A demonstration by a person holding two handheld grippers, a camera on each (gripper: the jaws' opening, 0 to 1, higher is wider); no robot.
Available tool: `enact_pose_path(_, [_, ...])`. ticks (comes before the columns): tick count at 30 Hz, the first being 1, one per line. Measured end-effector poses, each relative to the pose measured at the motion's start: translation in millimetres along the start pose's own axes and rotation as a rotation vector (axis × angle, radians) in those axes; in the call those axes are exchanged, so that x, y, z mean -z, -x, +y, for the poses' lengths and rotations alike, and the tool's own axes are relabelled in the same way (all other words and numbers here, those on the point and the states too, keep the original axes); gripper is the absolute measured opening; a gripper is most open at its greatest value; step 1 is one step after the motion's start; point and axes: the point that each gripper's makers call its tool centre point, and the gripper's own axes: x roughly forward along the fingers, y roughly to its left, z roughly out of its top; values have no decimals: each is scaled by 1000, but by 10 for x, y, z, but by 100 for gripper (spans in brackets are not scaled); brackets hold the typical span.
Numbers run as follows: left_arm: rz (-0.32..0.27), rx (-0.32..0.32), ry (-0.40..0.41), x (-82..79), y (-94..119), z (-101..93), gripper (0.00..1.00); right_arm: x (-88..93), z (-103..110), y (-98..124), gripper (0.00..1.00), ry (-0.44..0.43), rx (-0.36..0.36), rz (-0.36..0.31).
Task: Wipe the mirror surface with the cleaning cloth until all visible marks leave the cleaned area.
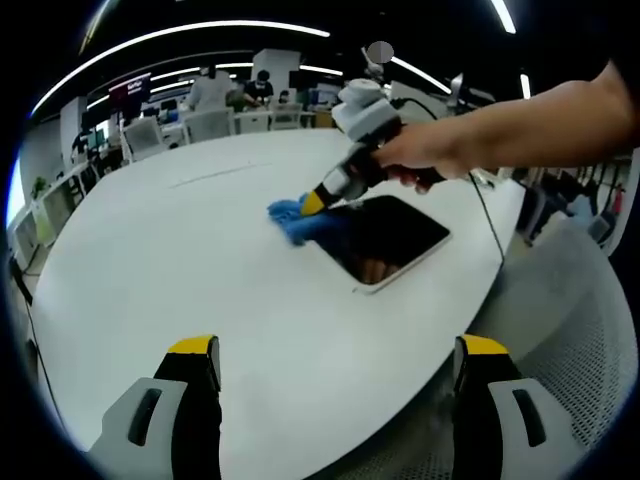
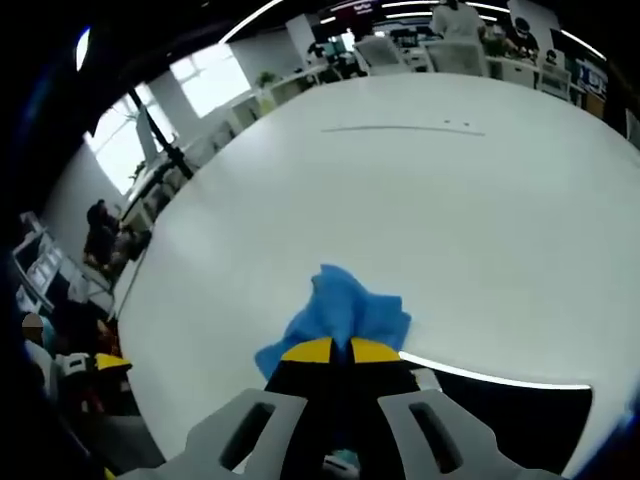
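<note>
Broad white desk, round-edged, with an office of chairs and other desks behind. Near the desk's edge, a flat dark mirror in a pale frame, lying face up and catching a dim reflection. At the mirror's far corner, a crumpled blue cloth, partly on the glass and partly on the desk. Pinched in the yellow-tipped jaws of the right gripper, which slants down onto the cloth from a person's hand reaching in from the right of the left gripper view. In the right gripper view, the same right gripper with jaws pressed together on the cloth, blue folds bunched just ahead of the tips, and a bright strip of the mirror frame beside them with dark glass below. Left gripper held well back from the mirror, above the near part of the desk, jaws spread wide with nothing between them. A thin dark cable running off the desk's edge beyond the mirror. People standing and sitting among the far desks, too small to make out.
</note>
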Motion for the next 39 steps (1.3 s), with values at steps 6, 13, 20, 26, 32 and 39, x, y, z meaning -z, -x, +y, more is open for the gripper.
enact_pose_path(6, [0,-3,1,-3,2,4,97,3,1,6,0,3,-8,-2])
enact_pose_path(13, [6,-3,-2,10,4,-1,97,27,-73,49,0,-4,1,-1])
enact_pose_path(20, [-13,-30,10,-19,24,57,97,39,-129,81,0,7,12,-1])
enact_pose_path(26, [-17,-36,5,-30,25,64,98,53,-193,119,0,10,17,5])
enact_pose_path(32, [-18,-36,5,-27,23,63,98,58,-227,129,0,6,20,9])
enact_pose_path(39, [-20,-35,4,-30,19,63,98,74,-314,167,0,7,31,16])
